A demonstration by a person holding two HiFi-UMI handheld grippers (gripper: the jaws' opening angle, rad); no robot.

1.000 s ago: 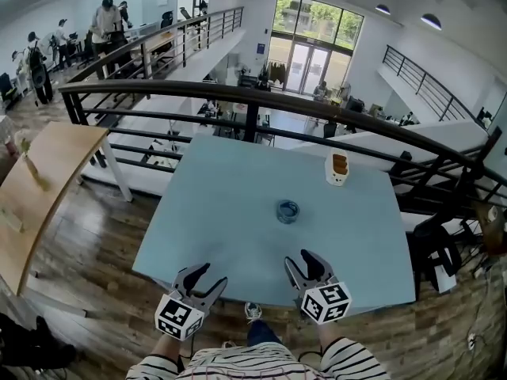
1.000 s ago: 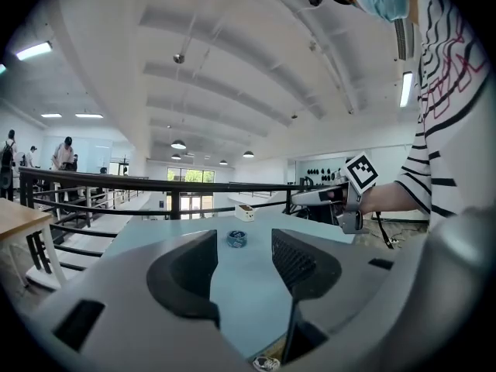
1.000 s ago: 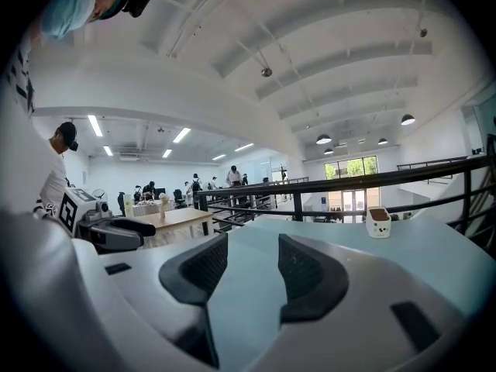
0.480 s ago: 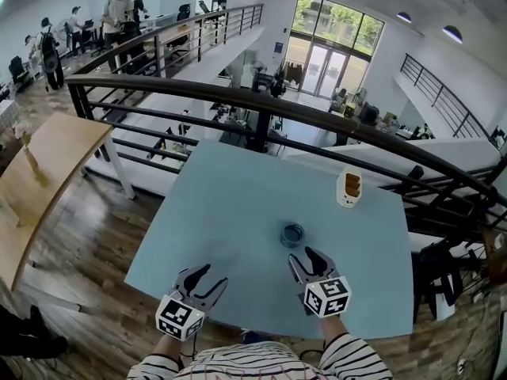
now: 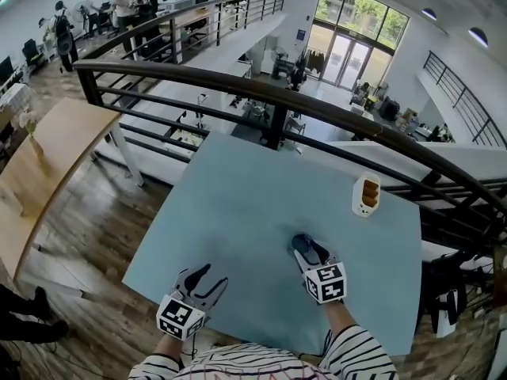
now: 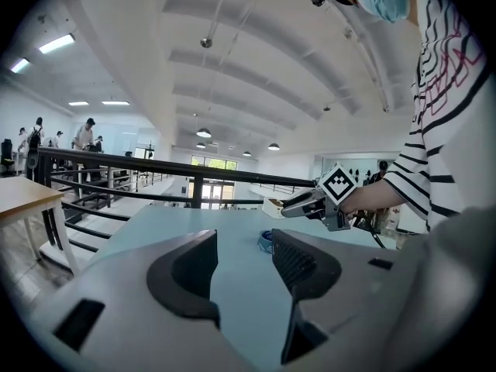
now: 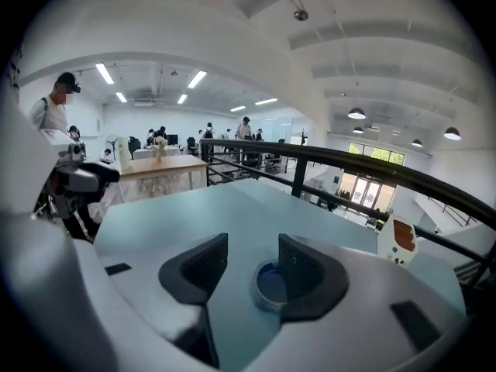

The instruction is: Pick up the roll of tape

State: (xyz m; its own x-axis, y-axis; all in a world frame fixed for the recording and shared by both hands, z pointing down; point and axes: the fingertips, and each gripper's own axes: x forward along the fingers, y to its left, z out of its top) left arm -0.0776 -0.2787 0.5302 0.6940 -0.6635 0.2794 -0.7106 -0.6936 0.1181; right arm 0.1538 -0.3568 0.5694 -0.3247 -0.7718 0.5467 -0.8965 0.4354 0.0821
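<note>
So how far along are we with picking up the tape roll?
Approach looks done: the right hand-held gripper is at the roll of tape, jaws apart, the roll partly between them. Nothing is gripped yet; the roll lies on the table. Still to do: close on it and lift. The left hand-held gripper is open and empty near the table's edge.

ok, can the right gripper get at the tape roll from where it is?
Probably yes. The right gripper is open, and the roll of tape lies flat on the table at its tips, partly behind one jaw, with nothing between.
</note>
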